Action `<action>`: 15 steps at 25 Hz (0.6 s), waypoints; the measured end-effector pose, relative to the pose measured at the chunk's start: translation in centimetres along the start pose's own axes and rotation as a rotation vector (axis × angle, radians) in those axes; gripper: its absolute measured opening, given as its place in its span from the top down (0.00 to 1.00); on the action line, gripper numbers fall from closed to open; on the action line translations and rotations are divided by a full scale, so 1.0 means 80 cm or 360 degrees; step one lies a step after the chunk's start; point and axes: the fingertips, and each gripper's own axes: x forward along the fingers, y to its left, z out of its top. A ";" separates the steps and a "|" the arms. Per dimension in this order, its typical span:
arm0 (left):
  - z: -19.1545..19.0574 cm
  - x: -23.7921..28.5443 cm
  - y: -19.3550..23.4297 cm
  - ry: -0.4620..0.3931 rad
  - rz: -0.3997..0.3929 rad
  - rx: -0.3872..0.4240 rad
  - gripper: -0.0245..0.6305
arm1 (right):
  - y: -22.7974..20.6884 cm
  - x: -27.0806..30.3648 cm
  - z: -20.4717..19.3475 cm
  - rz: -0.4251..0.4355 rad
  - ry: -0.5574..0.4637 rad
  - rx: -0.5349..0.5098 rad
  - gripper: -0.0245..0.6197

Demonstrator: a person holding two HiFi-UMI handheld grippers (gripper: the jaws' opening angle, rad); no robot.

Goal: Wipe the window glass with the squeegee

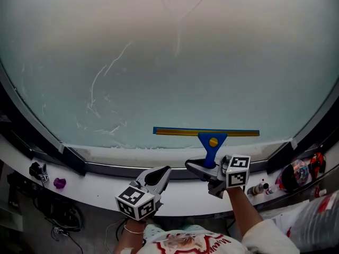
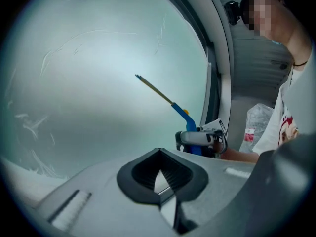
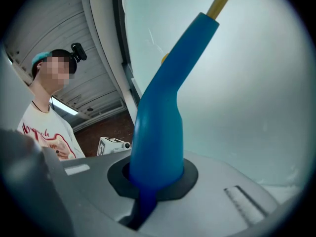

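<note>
Clamped on the blue handle of the squeegee [image 3: 163,107], the right tongs [image 3: 154,184] are shut around its lower end, and the handle is seen rising from between the jaws towards the pane. The left tongs [image 2: 160,179] are held together with nothing between them. They are kept low, just to the left of the right tongs, pointed at the pane but well apart from the squeegee.

Outward from the right tongs, the yellow-backed blade [image 1: 206,132] is laid level across the lowest part of the window glass [image 1: 169,62], just above the bottom frame and the white sill [image 1: 95,187]. It appears to be pressed against the glass, though contact cannot be confirmed. Thin white streaks [image 1: 98,86] are seen on the glass higher up and to the left, with more smears near the lower left corner.

The wiping is judged to be under way, with the blade at the bottom end of a stroke. For the next move, the blade would have to be lifted off, carried up and left to the streaked area, set flat and drawn down with even pressure. The grip on the handle should be kept firm so that the blade is not tilted off the glass.
</note>
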 end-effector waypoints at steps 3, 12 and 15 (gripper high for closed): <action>0.053 -0.001 0.004 -0.0040 -0.0035 0.0148 0.96 | 0.029 0.020 0.068 0.0075 0.0005 -0.0147 0.92; 0.222 -0.025 0.000 -0.0155 -0.0160 0.0617 0.96 | 0.134 0.101 0.299 0.0157 -0.0018 -0.0584 0.92; 0.272 -0.027 -0.023 -0.0231 -0.0261 0.0698 0.96 | 0.155 0.120 0.352 0.0101 0.0077 -0.0729 0.92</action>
